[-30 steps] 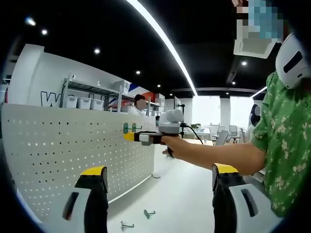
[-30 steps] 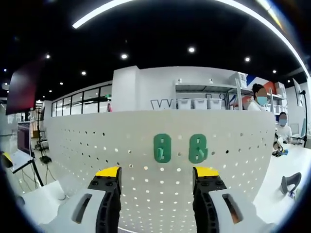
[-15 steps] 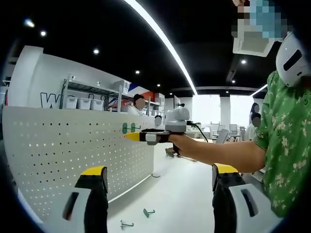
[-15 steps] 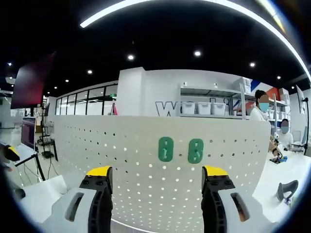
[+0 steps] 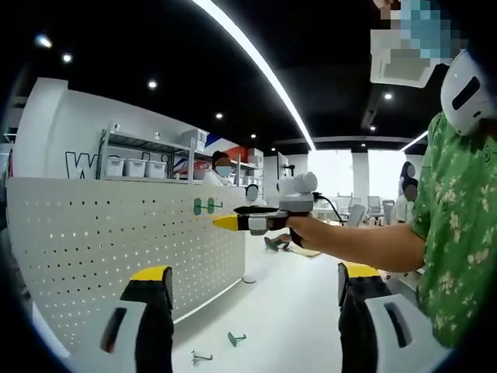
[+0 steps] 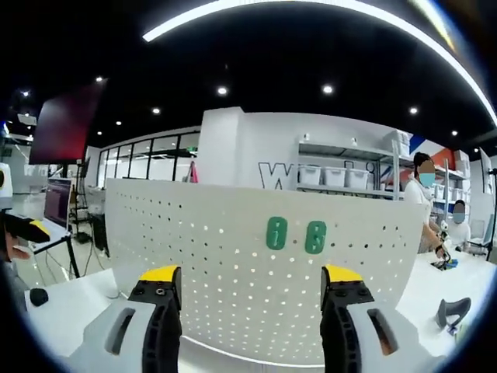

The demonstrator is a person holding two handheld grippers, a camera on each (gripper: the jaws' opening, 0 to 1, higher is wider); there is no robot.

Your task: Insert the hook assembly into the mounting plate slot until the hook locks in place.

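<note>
In the right gripper view the right gripper (image 6: 247,299) rises from the bottom edge with its 2 yellow-tipped jaws spread wide and nothing between them. Straight ahead, filling the middle band of the frame, stands a white pegboard panel (image 6: 194,256), upright on a white table (image 6: 78,299). 2 green hook assemblies (image 6: 295,235) sit side by side on the panel's face, right of centre and slightly above the jaw tips; they line up with the gap between the jaws, nearer the right jaw, and stay well apart from both. At the lower right edge a dark tool (image 6: 450,313) lies on the table. In the left gripper view the left gripper (image 5: 252,284) also rises from the bottom with its jaws released and empty. The pegboard panel (image 5: 93,249) runs along the left half of this frame, seen at a slant, and the green hook assemblies (image 5: 203,206) show small near its far end, above and between the jaws, closer to the left one. The right gripper (image 5: 225,223) enters at centre, held level in the person's hand (image 5: 299,228), its yellow tip pointing at the panel just below and right of the green hooks, near them but not touching. A green patterned sleeve (image 5: 454,233) covers the right side of the frame. On the table (image 5: 287,311) between the jaws lie 2 loose metal hooks (image 5: 220,348), near the bottom centre, in front of the panel's lower edge.
</note>
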